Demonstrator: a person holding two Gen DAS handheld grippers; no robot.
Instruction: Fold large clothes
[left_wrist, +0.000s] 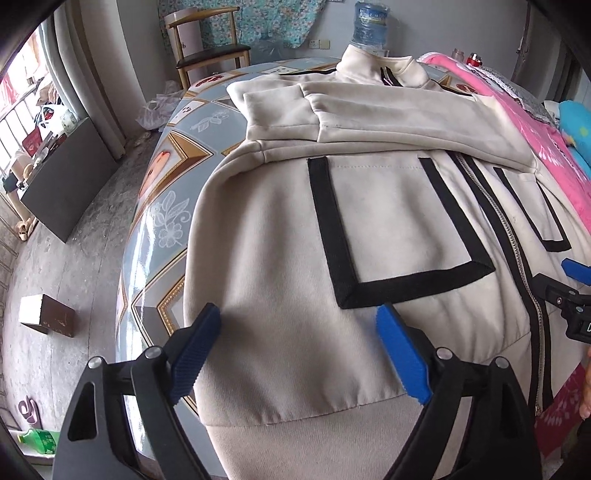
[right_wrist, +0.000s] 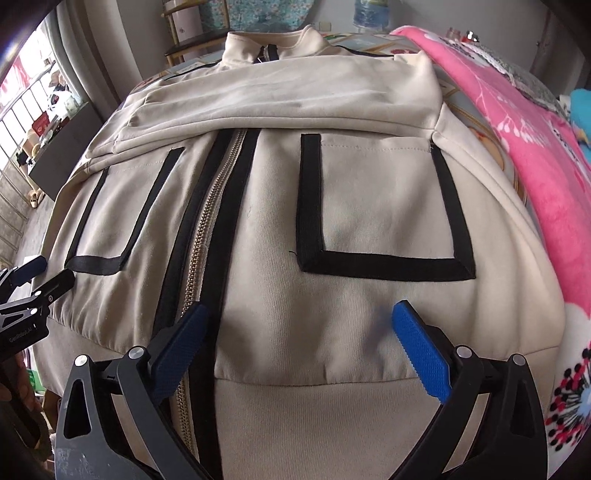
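Observation:
A cream zip jacket (left_wrist: 369, 221) with black-trimmed pockets lies front up on the table, both sleeves folded across its chest. In the left wrist view my left gripper (left_wrist: 299, 314) hovers open over the jacket's lower left panel, just above the hem band, nothing between its blue pads. The right gripper's tip (left_wrist: 576, 273) shows at that view's right edge. In the right wrist view my right gripper (right_wrist: 299, 312) is open over the jacket (right_wrist: 369, 206) below the right pocket, its left finger (right_wrist: 181, 343) beside the zipper (right_wrist: 207, 206). The left gripper (right_wrist: 40, 273) shows at the left edge.
The table (left_wrist: 162, 206) has a glossy patterned cloth, with its edge to the left. A pink blanket (right_wrist: 535, 155) lies along the jacket's right side. A wooden chair (left_wrist: 207, 48) and a water bottle (left_wrist: 369, 26) stand beyond the table. Boxes (left_wrist: 48, 314) sit on the floor.

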